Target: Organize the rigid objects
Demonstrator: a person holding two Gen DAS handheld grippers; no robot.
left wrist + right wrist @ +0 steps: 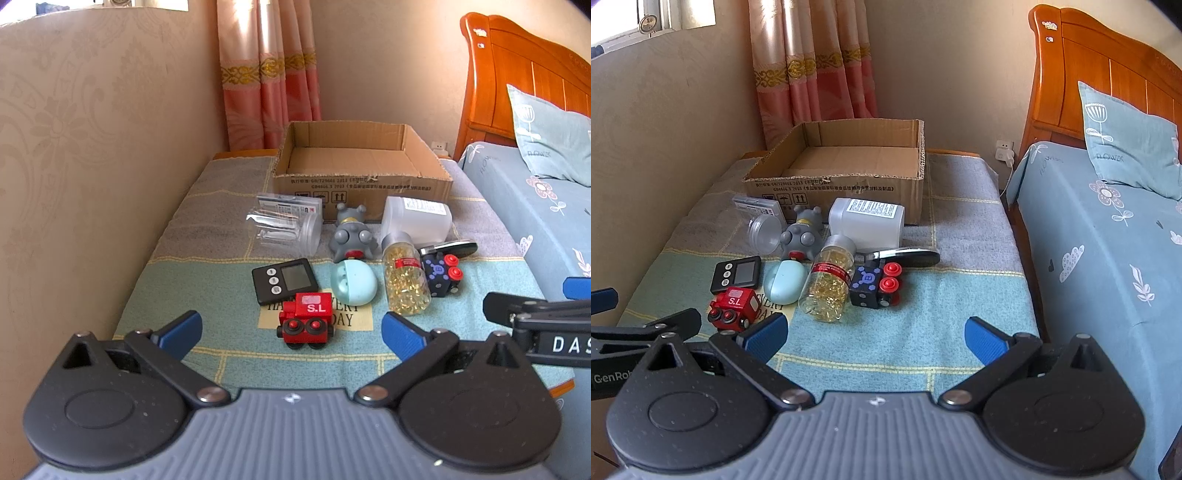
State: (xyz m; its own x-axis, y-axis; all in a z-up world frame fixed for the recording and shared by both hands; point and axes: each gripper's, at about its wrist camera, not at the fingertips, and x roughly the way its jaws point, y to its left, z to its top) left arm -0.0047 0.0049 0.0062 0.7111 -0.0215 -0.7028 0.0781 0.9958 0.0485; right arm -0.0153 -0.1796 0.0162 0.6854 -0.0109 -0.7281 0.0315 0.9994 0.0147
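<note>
Both the left tongs (pixel 291 332) and right tongs (pixel 875 336) hung apart, empty, over the counter's (pixel 967 236) near edge; toys and bottles (pixel 827 284) lay mid-counter before the cardboard box (pixel 849 188) at its far edge.

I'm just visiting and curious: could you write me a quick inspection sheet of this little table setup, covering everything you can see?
Surface: patchwork cloth covers the table.
Job's things: cardboard box holds nothing; in front lie red toy train, black timer, capsule bottle, white bottle, grey figure, clear jar.
Clutter: nothing seen.
Grippers: left gripper and right gripper both open, holding nothing.
Cables: white charger cable at the wall socket.
Surroundings: curtain, bed.
</note>
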